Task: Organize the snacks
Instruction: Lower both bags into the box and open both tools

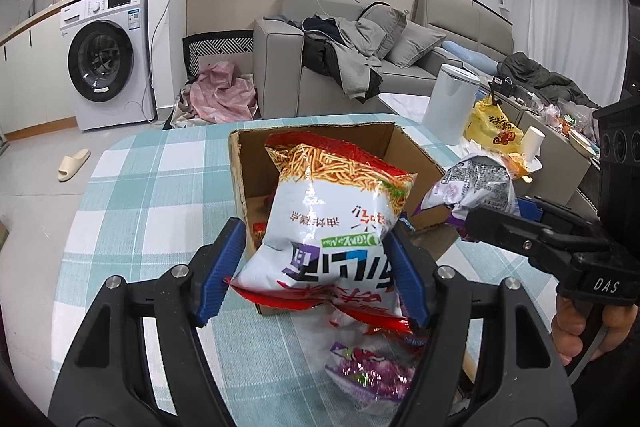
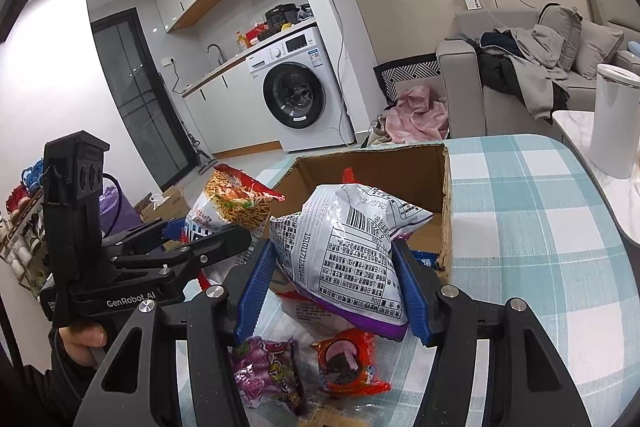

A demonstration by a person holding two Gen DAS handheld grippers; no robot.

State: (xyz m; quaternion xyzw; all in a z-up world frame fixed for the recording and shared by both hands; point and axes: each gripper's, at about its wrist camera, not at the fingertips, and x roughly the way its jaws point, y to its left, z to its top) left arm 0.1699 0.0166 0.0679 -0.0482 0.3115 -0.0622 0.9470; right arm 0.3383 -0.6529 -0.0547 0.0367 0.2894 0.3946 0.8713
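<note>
My left gripper is shut on a white-and-red noodle snack bag, held above the near edge of an open cardboard box. My right gripper is shut on a white-and-purple snack bag, held above the box near its front. The right gripper and its bag show at the right of the left wrist view. The left gripper and noodle bag show at the left of the right wrist view. A purple packet and an orange packet lie on the table below.
The table has a teal plaid cloth. A white bin stands to the right of the table. A sofa with clothes and a washing machine stand beyond. Another purple packet lies under the left gripper.
</note>
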